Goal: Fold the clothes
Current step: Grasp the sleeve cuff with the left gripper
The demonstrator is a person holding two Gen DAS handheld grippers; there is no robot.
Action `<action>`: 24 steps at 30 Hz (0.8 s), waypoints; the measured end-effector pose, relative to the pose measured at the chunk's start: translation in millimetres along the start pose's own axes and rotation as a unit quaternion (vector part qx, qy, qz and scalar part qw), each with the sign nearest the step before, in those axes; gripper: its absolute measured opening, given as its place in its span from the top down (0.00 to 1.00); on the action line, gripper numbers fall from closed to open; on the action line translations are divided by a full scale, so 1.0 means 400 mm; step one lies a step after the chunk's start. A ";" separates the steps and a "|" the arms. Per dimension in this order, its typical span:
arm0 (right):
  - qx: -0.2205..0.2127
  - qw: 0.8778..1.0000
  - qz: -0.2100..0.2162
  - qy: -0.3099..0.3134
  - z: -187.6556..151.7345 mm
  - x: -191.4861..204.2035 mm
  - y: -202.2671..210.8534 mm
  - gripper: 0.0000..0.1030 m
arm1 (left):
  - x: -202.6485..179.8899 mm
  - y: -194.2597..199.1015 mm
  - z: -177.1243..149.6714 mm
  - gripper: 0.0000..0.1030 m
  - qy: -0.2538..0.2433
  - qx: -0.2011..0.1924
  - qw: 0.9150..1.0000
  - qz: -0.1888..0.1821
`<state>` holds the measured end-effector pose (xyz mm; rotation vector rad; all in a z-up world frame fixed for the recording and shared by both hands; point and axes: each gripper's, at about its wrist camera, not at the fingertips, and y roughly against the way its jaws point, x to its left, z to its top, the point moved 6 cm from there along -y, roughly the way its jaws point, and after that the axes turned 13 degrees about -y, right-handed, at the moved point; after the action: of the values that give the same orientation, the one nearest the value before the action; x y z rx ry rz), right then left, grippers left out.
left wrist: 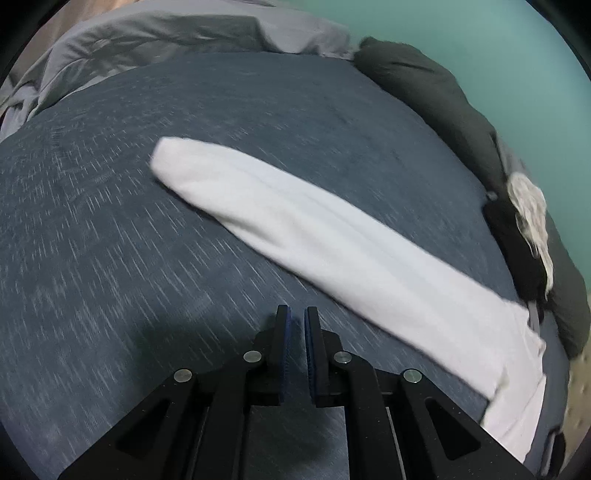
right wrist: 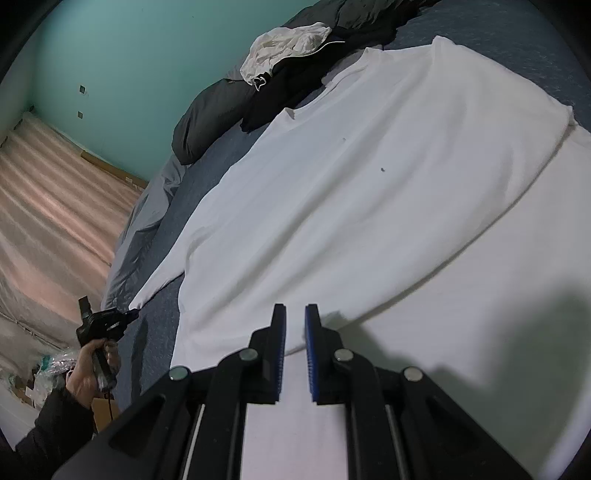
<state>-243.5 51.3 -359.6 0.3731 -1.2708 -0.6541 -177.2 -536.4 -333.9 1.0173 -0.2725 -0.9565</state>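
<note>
Left wrist view: my left gripper (left wrist: 297, 314) hangs over bare blue bedspread (left wrist: 147, 240); jaws nearly together, a thin gap showing, nothing between the pads; frame is smeared, so detail is soft; the long white sleeve (left wrist: 295, 229) lies flat and straight across the spread, cuff end far from me, shoulder end running off at lower right; I read that as laid out on purpose, ready to be folded in over the body; dark clothes pile (left wrist: 443, 99) sits along the far edge by the teal wall (left wrist: 461, 29), kept clear of the working area; grey sheet (left wrist: 166, 40) bunched at the head end.

Right wrist view: right gripper (right wrist: 295, 317) low over the white shirt (right wrist: 369, 177), pointing down at its near part; jaws almost closed, empty as far as I can see; whether the tips touch the cloth I cannot tell; likely parked here to pin the body while the other side works; shirt is spread flat on the bed, one side panel looks already folded over, giving a long crease; left sleeve runs out to lower left, where the left gripper (right wrist: 133, 314) sits just beside the cuff, held by a hand (right wrist: 88, 373) in a dark sleeve; contact there too small to judge; my guess at the next step is taking that cuff.
</note>
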 end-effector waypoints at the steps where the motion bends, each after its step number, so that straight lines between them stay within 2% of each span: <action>1: 0.000 1.000 0.000 0.001 0.000 0.001 -0.002 0.91 | 0.016 -0.008 0.010 0.86 0.006 0.001 1.000 0.005; 3: 0.001 1.000 0.000 0.003 -0.001 0.006 -0.004 0.91 | 0.053 -0.014 0.024 0.62 0.026 -0.002 1.000 0.009; 4: 0.001 1.000 0.000 0.004 -0.001 0.008 -0.006 0.91 | 0.068 -0.016 0.032 0.59 0.036 -0.005 0.999 0.010; 7: 0.002 1.000 0.000 0.006 -0.001 0.011 -0.010 0.91 | 0.095 -0.019 0.063 0.58 0.051 -0.020 0.998 0.011; 15: 0.007 1.000 0.000 0.007 -0.006 0.011 -0.014 0.90 | 0.160 -0.051 0.099 0.56 0.082 -0.016 0.996 0.028; 19: 0.005 1.000 -0.002 0.005 -0.003 0.006 -0.016 0.90 | 0.146 -0.060 0.096 0.56 0.083 -0.020 0.996 0.037; 21: 0.005 1.000 -0.003 0.003 -0.005 0.003 -0.017 0.90 | 0.137 -0.067 0.101 0.58 0.075 -0.021 0.996 0.043; 22: 0.006 1.000 -0.003 0.003 -0.005 0.001 -0.018 0.90 | 0.130 -0.071 0.104 0.63 0.070 -0.021 0.996 0.045; 24: 0.007 1.000 -0.004 0.002 -0.005 0.000 -0.019 0.90 | 0.121 -0.076 0.113 0.94 0.054 -0.018 0.997 0.049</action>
<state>-243.3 45.2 -364.7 0.3901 -1.2705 -0.6514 -192.9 -606.5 -345.4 1.0107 -0.2131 -0.8123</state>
